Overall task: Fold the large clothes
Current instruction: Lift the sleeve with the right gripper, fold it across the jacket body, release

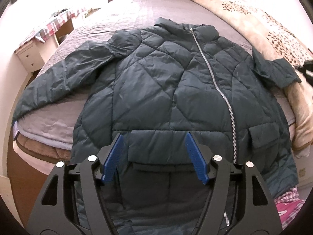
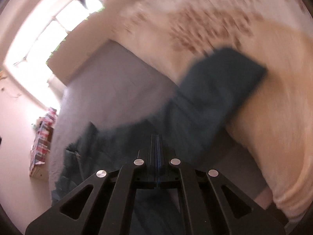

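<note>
Jacket: dark teal, quilted, spread front-up on the bed, filling the centre of the left wrist view; collar toward the top of the frame, hem at the bottom.
Zip: silver, closed, running in a slant from the collar down to the lower right.
Sleeves: one stretches to the left edge of the frame over the side of the bed; the other lies at the right, its cuff resting on the blanket.
Pockets: a flap pocket sits between the left gripper's fingers in the frame; a second one shows at lower right.
Left gripper: bottom centre, jaws spread wide above the hem, blue pads apart — nothing pinched between them.
Right gripper: bottom centre of the blurred right wrist view, jaws pressed together; the blur hides whether any cloth is caught in them, so I cannot tell. The teal sleeve runs from the fingers up to the right of that frame.
Bed: grey-lilac sheet, filling the upper half of the left view.
Blanket: cream with brown leaf print, upper right — bunched along the bed's right side.
Desk: upper left, under a checked cloth.
</note>
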The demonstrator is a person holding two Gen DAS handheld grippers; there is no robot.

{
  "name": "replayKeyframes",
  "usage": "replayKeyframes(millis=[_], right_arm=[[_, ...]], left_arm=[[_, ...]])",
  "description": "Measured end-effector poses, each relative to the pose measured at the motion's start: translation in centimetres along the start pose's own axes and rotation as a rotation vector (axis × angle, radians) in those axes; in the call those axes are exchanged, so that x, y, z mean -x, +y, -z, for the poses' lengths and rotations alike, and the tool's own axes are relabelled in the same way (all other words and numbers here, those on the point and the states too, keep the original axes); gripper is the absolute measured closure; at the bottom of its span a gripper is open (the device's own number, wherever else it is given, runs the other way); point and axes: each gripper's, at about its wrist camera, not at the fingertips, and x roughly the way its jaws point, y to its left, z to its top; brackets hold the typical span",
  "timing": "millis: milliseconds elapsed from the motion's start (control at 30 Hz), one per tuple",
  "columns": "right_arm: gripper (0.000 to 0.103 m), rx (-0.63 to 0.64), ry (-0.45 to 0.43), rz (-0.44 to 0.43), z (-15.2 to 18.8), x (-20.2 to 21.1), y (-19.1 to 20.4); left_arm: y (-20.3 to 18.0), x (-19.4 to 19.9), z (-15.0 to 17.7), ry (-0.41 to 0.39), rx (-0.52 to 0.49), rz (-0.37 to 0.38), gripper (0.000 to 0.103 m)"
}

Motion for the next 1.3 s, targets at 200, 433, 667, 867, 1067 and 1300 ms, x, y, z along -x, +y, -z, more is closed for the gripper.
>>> replayKeyframes(millis=[200,433,667,867,1067,1300], right_arm=[[0.093,-0.112,0.115,0.016,1.9,-3.1,-5.1],[0.019,-0.137,0.026,0.013,1.6,-2.9,-6.8],[0.035,-0.161,0.013,-0.018,-0.7,-4.2,-7.3],[0.095,-0.165,0.008,-0.019,-2.0,-5.5,-6.8],[0.097,0.013,-0.123,-0.11,-1.9,-0.5,-1.5],[0.097,0.322,-0.152,-0.302,0.5,3.9,11.3]], left_arm=[[-0.4,-0.5,0.1,0.025,-0.005,-0.01,0.036],[-1.2,-1.0,0.1,0.046,-0.037,-0.032,0.036],[-1.6,-1.2,0.2,0.06,-0.054,-0.049,0.036],[-1.7,-1.0,0.1,0.049,-0.052,-0.049,0.036],[-1.2,-0.6,0.1,0.035,-0.034,-0.03,0.036],[-0.4,0.4,0.6,-0.011,-0.009,0.004,0.036]])
